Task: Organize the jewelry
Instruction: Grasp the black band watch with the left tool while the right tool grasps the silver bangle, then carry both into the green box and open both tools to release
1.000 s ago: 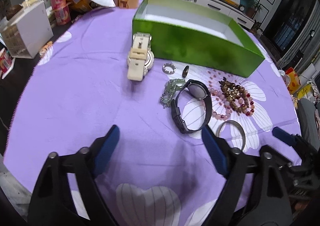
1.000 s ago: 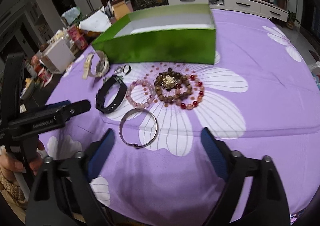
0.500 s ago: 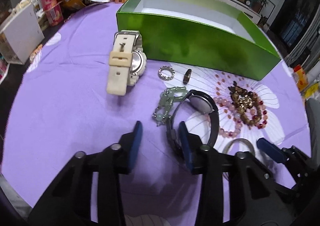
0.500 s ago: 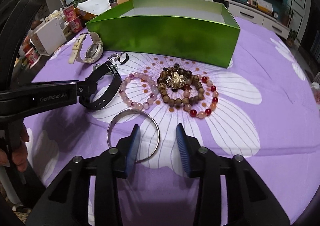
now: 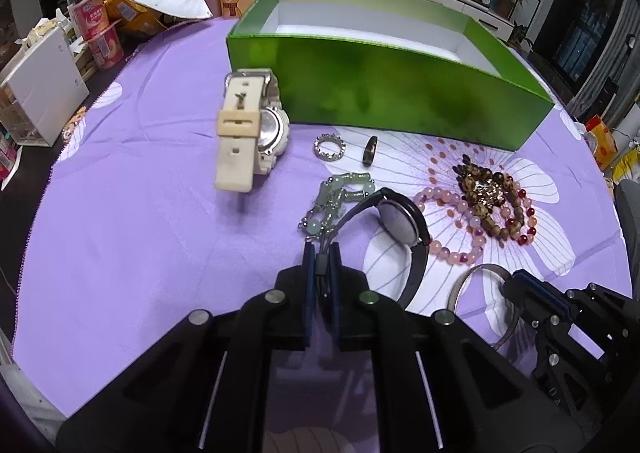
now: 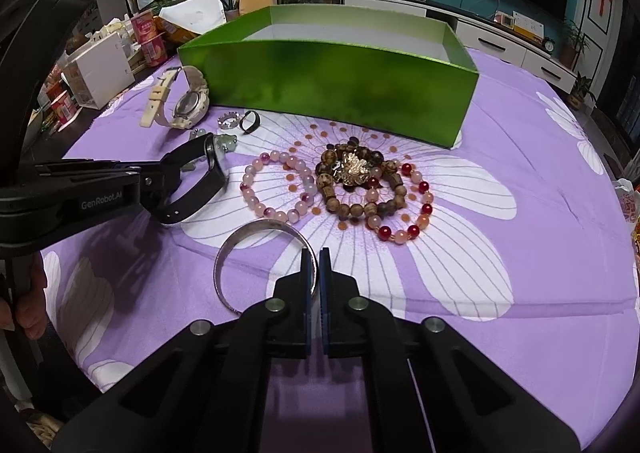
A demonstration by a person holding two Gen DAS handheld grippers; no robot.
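Both my grippers clamped on jewelry in front of the green box.

My left gripper is clenched on the strap of the black watch, and my right gripper pinches the rim of the silver bangle; both pieces lie on the purple tablecloth. The bead bracelets, two rings and cream watch crowd the strip just before the green box, whose near wall stands upright and whose top is open. I see bare cloth to the left of the cream watch and on my right side toward the table edge.
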